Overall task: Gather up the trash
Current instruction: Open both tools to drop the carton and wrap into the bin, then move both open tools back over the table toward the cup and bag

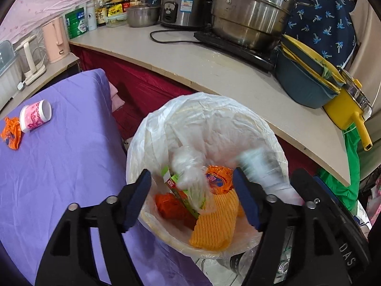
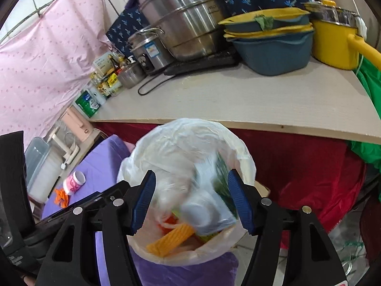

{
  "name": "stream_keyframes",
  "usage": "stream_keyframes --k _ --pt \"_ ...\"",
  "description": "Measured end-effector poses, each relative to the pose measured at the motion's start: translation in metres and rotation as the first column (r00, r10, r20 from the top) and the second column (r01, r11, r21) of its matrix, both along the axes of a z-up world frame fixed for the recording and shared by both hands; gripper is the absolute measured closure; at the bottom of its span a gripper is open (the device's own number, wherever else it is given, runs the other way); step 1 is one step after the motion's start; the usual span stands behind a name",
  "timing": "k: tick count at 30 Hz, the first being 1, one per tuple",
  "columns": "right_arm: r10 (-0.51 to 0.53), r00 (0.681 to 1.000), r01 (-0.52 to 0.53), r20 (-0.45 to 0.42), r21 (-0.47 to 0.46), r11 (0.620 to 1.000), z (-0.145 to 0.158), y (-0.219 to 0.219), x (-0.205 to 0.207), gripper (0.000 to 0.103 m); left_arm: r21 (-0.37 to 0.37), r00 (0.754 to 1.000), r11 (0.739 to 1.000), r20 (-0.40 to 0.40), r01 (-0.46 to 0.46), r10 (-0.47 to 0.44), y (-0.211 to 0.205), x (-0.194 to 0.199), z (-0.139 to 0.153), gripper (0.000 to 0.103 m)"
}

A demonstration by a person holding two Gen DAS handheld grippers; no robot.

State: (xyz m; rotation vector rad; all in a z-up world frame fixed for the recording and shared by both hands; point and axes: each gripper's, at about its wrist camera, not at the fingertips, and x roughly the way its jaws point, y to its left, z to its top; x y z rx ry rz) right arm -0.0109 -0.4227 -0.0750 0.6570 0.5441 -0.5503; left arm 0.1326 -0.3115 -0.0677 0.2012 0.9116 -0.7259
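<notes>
A bin lined with a white plastic bag [image 1: 214, 119] [image 2: 185, 135] stands beside the purple-covered table [image 1: 59, 166]. Inside lie an orange ribbed piece [image 1: 214, 221], a green carton [image 1: 181, 190], an orange wrapper and clear plastic. My left gripper [image 1: 193, 197] is open over the bin, nothing between its fingers. My right gripper [image 2: 191, 199] is open over the bin; a blurred white and green item [image 2: 209, 202] is between its spread fingers, inside the bin mouth, also blurred in the left wrist view [image 1: 259, 164]. On the table lie a pink-and-white cup [image 1: 35, 115] [image 2: 74, 182] and an orange wrapper [image 1: 10, 134] [image 2: 60, 197].
A counter [image 1: 214, 71] runs behind the bin with steel pots [image 1: 250, 12], a rice cooker [image 1: 183, 7], blue and yellow basins [image 1: 307, 76], a yellow pot [image 2: 333, 43] and bottles. A pink kettle [image 1: 56, 39] stands left. Green fabric [image 1: 350, 166] hangs on the right.
</notes>
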Motion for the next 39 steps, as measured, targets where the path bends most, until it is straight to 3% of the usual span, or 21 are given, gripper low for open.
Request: stream_keyframes --k 21,39 --pt "0.052 0.997 -0.048 0.057 -0.083 0.995 0.044 0.054 -0.004 0.038 -0.050 0.994 0.994 0.044 -0.094 0.097 0.067 0.006 0.033 0.034" --pt "0.216 0.976 -0.211 0.028 -0.122 0.970 0.059 0.144 0.045 0.037 -0.061 0.959 0.958 0.035 -0.280 0.282 0.181 0.035 0.038 0.033"
